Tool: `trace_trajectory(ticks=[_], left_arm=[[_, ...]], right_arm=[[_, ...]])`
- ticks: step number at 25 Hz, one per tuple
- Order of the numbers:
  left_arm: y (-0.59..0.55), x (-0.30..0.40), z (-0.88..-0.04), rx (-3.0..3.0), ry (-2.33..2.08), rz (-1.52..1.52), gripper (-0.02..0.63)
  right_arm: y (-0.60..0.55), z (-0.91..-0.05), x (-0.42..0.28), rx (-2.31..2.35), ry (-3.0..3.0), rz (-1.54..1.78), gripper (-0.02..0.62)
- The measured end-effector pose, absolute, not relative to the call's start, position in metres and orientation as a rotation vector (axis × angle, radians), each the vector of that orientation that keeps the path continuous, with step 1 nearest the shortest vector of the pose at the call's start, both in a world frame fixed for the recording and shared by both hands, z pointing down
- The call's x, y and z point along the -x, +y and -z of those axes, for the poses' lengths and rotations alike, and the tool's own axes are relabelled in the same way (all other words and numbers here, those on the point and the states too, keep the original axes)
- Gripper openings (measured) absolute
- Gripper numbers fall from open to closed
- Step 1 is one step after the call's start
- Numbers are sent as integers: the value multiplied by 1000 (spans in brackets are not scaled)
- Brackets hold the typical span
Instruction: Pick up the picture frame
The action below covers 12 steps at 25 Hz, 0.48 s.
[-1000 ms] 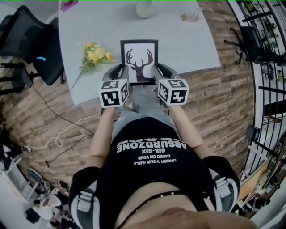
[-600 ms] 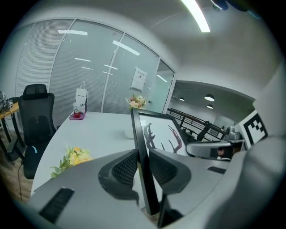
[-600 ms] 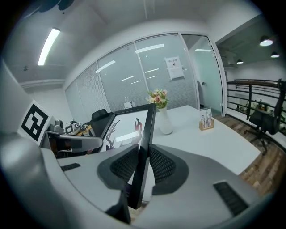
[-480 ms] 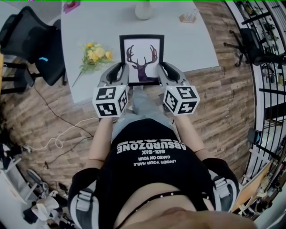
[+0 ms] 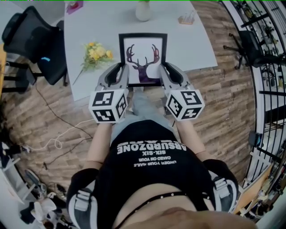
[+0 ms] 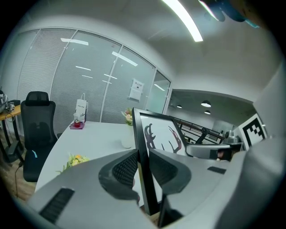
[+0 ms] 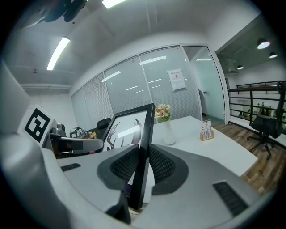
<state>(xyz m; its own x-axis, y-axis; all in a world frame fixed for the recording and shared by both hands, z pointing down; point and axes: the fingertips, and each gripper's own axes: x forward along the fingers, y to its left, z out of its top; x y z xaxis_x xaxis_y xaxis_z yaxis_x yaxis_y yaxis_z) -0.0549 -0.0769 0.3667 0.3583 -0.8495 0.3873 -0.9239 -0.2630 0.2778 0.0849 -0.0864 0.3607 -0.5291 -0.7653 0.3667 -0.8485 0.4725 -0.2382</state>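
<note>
Both hands are hidden under the white marker cubes [image 5: 108, 105]. Only the bare forearms [image 5: 99, 138] show, reaching side by side from the torso towards 12 o'clock.

Between them, at 12 o'clock, is the black rectangular picture frame [image 5: 143, 59], which holds a dark antlered deer head on white paper. It sits over the near edge of the long white table [image 5: 190, 49]. The jaws cover its two lower corners in the head view. Whether its bottom rail touches the table top cannot be made out.

The grey plastic left gripper [image 5: 117, 75] is clamped on the frame's left rail. In the left gripper view its ribbed black pads [image 6: 125, 167] press on both faces of that rail, and the frame stands upright, seen edge-on. The matching right gripper [image 5: 169, 74] grips the right rail the same way, its pads [image 7: 163, 164] tight against the black moulding. Both grippers aim forward, one at each side of the frame.

A yellow-and-pink bunch of flowers [image 5: 96, 53] lies on the table at 9 o'clock from the frame. A white vase [image 5: 144, 10] at 12 o'clock is cut off by the top edge of the head view. A small wooden card stand [image 5: 187, 18] sits at 1 o'clock, its print too small to read. A black office chair [image 5: 31, 38] stands at 9 o'clock, beyond the table's left side.
</note>
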Motion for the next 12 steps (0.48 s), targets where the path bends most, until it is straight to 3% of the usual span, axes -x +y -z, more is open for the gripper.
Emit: trace_trajectory(ticks=[12], left_arm=[[-51,58,-363,-2174,-1546,-191,91]], right_arm=[[-61,-357,-82,-1392,-2522,-571,89]])
